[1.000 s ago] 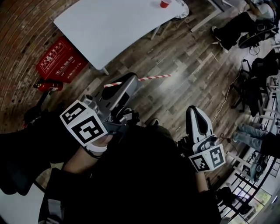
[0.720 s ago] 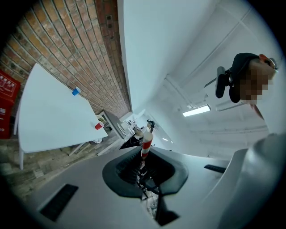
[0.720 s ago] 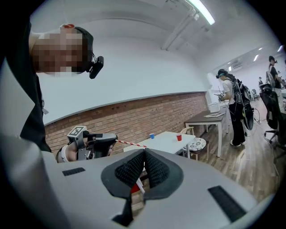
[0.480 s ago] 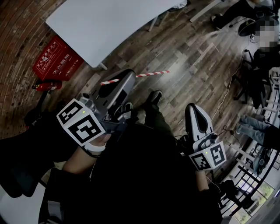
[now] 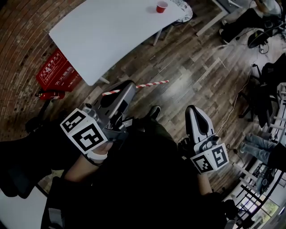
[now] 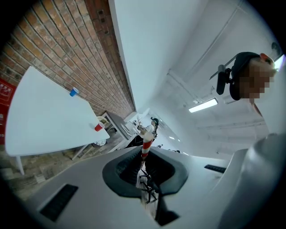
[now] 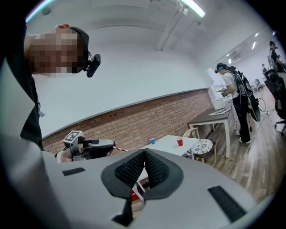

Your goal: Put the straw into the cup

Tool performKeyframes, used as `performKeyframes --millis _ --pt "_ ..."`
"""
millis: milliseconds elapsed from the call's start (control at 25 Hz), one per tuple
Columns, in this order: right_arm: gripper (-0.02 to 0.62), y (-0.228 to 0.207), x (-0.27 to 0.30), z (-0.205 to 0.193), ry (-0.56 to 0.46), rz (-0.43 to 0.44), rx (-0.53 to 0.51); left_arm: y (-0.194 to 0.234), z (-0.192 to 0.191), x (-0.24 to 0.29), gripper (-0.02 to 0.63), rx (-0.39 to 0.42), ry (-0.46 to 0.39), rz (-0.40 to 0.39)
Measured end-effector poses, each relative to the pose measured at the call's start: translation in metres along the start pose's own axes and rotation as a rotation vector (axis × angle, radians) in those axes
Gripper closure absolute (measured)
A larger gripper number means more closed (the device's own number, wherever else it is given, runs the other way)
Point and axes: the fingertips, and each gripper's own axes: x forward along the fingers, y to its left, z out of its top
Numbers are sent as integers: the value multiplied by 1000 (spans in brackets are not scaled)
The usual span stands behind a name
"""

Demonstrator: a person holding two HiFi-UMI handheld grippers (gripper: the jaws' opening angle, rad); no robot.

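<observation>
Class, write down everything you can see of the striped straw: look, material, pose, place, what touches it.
The straw is thin and straight, striped red and white, and looks like paper. It lies roughly level, clamped crosswise in the shut jaws of the left gripper, a short end out at one side, a longer one at the other. It hangs over the wooden floor, short of the white table. Nothing else touches it.

- I see a white table (image 5: 103,36) at the far left, standing on the wooden plank floor (image 5: 192,67).
- A red cup (image 5: 161,6) stands upright on the table, near its far right end.
- A blue cup (image 6: 73,92) stands on the table too, well apart from the red one.
- A red box (image 5: 58,71) sits on the floor just left of the table.
</observation>
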Motion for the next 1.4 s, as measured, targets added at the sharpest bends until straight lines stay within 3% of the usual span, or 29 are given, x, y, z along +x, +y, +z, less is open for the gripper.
performKeyframes --millis 680,1080,1400 --pt "572 -120 22 51 -29 154 97 -57 -24 131 569 87 27 36" --pt "571 -160 23 63 -26 116 134 -70 -29 172 569 82 41 -7" --pt "571 -168 63 69 -40 113 163 -49 2 186 569 61 13 -80"
